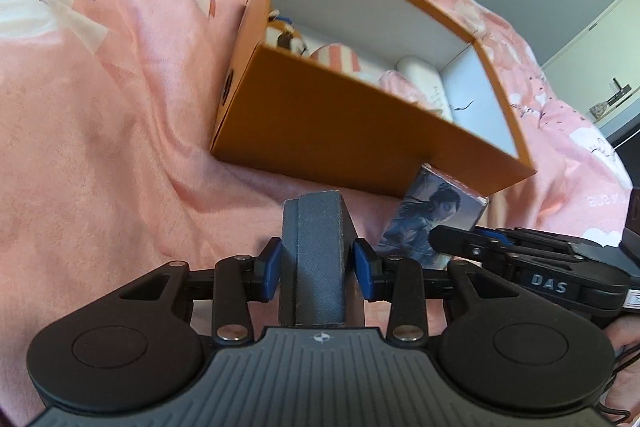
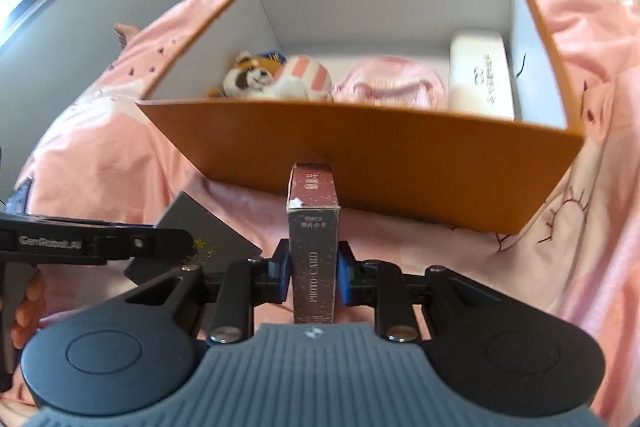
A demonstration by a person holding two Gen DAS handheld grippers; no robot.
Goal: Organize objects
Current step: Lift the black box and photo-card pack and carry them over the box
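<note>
Left wrist view: the left gripper [image 1: 316, 267] is clamped on a grey case [image 1: 318, 247], held just short of the orange box [image 1: 360, 123] at 12 o'clock on the pink bedspread [image 1: 100, 127].
Right wrist view: the right gripper [image 2: 313, 275] grips a photo-card box [image 2: 314, 239] edge-up, its top near the orange box's front wall.
Contents: a plush toy [image 2: 256, 77], pink pouch [image 2: 388, 83] and white case [image 2: 482, 75] lie inside.
Step in hand: both items carried, apparently for packing.
Next move: likely lifting each over the rim at 12 o'clock, lowering into free floor space, then releasing.
</note>
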